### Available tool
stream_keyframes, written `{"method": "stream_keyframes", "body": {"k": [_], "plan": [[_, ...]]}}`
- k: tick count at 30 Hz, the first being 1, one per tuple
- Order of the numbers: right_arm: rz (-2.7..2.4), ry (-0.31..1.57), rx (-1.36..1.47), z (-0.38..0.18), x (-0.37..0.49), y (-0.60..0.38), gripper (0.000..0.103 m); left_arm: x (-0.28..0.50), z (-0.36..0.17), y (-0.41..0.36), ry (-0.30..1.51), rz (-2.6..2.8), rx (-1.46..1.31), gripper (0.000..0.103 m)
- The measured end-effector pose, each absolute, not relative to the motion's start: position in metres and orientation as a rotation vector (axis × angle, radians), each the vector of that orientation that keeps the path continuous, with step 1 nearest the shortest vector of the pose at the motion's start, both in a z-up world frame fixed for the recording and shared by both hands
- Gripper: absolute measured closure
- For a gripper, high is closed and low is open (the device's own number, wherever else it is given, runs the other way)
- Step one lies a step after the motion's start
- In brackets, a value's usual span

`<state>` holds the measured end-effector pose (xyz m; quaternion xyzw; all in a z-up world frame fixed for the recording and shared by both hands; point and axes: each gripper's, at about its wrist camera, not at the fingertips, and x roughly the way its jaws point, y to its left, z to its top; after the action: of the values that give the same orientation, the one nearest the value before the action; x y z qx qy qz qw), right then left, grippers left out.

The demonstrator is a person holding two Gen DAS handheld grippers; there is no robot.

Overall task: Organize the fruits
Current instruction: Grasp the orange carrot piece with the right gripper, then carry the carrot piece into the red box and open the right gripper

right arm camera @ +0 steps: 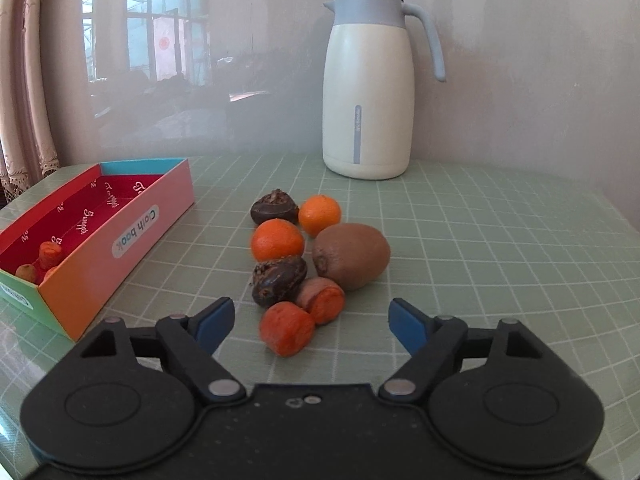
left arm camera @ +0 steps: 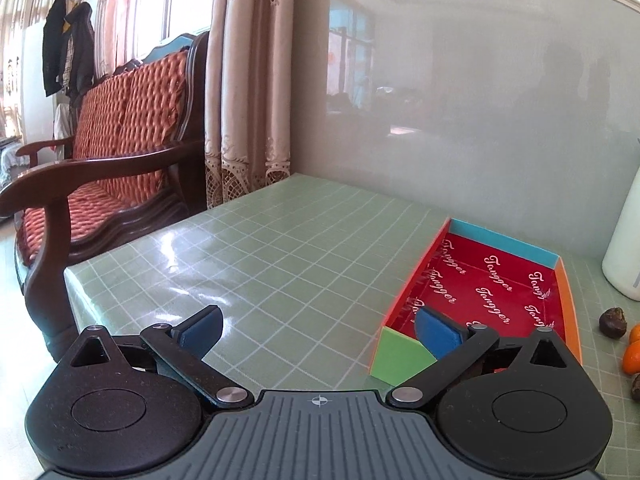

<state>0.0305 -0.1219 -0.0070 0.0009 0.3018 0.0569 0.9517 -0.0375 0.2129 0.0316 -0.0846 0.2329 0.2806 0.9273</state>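
1. Fruits are gathered in a loose cluster on the green grid-patterned tablecloth [right arm camera: 480,240], just ahead of the right gripper [right arm camera: 311,322]: a brown fuzzy kiwi [right arm camera: 351,255], two round orange tangerines [right arm camera: 277,240] [right arm camera: 319,215], two dark brown knobbly water-chestnut-like pieces [right arm camera: 279,280] [right arm camera: 274,208], and two short orange carrot-like chunks [right arm camera: 286,328] [right arm camera: 322,299].
2. Several more orange chunks [right arm camera: 44,260] are already seen inside the long, shallow cardboard box with the red printed lining [right arm camera: 136,232], at ten o'clock from the cluster, so the box is judged to be the collecting place.
3. The right gripper is held low with its blue-padded jaws apart; nothing is pressed between them. The nearest orange chunk lies just beyond the fingertips at twelve o'clock, so it is probably the next piece to be taken.
4. The left gripper [left arm camera: 318,330] is held with its jaws spread wide and empty, its right pad [left arm camera: 436,330] over the near end of the same box [left arm camera: 400,356], likely where a piece would be dropped in.
5. A tall cream-and-blue thermos jug [right arm camera: 370,88] stands against the wall at twelve o'clock beyond the fruits, well clear of the work.
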Motion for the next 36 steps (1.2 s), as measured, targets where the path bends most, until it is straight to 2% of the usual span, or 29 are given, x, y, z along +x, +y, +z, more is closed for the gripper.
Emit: {"method": "stream_keyframes", "body": {"k": [5,7,9,13,15,16,36], "plan": [[0.101,0.658,0.031,-0.015,0.039,-0.12,0.029,-0.04,0.028,0.218,0.479,0.581,-0.188,0.002],[0.099,0.66,0.027,-0.016,0.04,-0.118,0.037,-0.04,0.028,0.219,0.481,0.582,-0.186,0.001],[0.09,0.669,0.022,-0.018,0.042,-0.118,0.052,-0.041,0.027,0.22,0.479,0.584,-0.187,0.001],[0.091,0.678,0.033,-0.02,0.045,-0.119,0.058,-0.041,0.027,0.222,0.482,0.59,-0.196,0.001],[0.108,0.675,0.048,-0.02,0.044,-0.119,0.07,-0.042,0.027,0.223,0.485,0.59,-0.198,0.001],[0.111,0.674,0.046,-0.02,0.043,-0.119,0.071,-0.042,0.027,0.224,0.486,0.591,-0.199,0.001],[0.219,0.551,0.062,0.013,0.035,-0.097,0.072,-0.055,0.024,0.232,0.505,0.624,-0.203,0.001]]}}
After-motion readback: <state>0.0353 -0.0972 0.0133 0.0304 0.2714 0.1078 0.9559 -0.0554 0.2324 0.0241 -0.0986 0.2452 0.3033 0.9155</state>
